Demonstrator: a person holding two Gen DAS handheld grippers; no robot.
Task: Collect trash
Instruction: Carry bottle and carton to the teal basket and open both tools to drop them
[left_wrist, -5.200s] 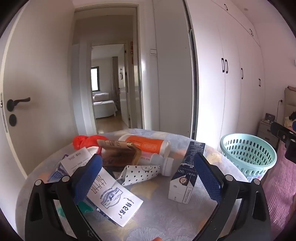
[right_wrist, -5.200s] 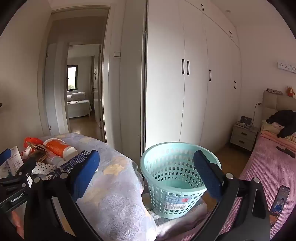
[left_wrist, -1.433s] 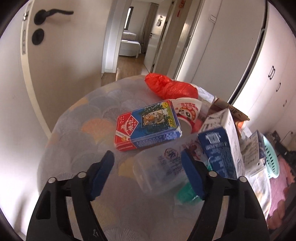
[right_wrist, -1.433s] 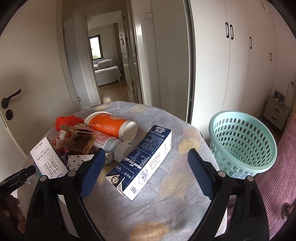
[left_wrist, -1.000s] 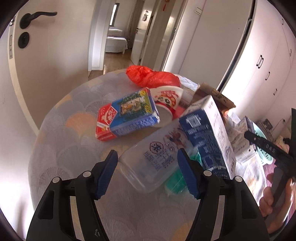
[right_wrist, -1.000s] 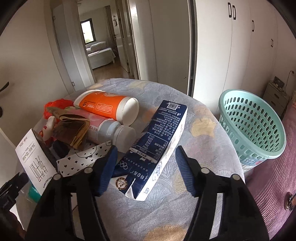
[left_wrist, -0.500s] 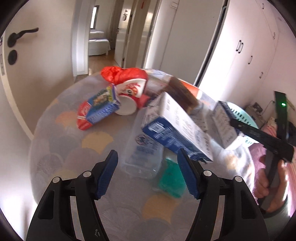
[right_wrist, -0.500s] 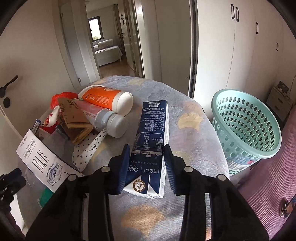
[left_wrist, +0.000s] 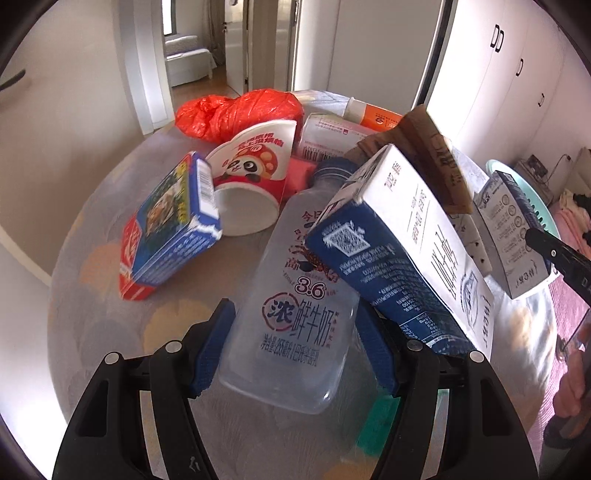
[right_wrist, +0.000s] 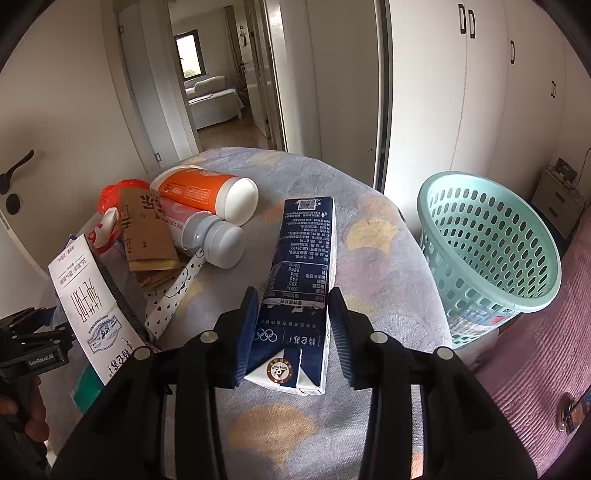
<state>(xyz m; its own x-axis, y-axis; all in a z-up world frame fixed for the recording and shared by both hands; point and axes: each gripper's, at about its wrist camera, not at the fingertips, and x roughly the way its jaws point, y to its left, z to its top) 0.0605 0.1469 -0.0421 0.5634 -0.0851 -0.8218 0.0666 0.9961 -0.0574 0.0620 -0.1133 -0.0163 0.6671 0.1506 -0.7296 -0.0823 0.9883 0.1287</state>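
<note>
A round table (right_wrist: 369, 236) holds a heap of trash. My right gripper (right_wrist: 293, 325) is shut on a dark blue milk carton (right_wrist: 299, 280) that rests on the table; the carton also shows in the left wrist view (left_wrist: 506, 229). My left gripper (left_wrist: 291, 343) has its pads on both sides of a clear plastic milk bottle (left_wrist: 295, 314) lying on the table. A second blue and white carton (left_wrist: 402, 240) leans over the bottle's right side. A teal basket (right_wrist: 491, 251) stands beside the table at the right.
Around the bottle lie a blue and red box (left_wrist: 170, 229), a panda paper cup (left_wrist: 251, 177), a red plastic bag (left_wrist: 236, 110), brown cardboard (right_wrist: 146, 236), an orange bottle (right_wrist: 203, 194) and a pink bottle with a grey cap (right_wrist: 207, 232). A pink bed (right_wrist: 546, 369) lies at the right.
My right gripper has closed in on the dark blue carton and now grips its sides. My left gripper has moved forward around the clear bottle and narrowed onto it.
</note>
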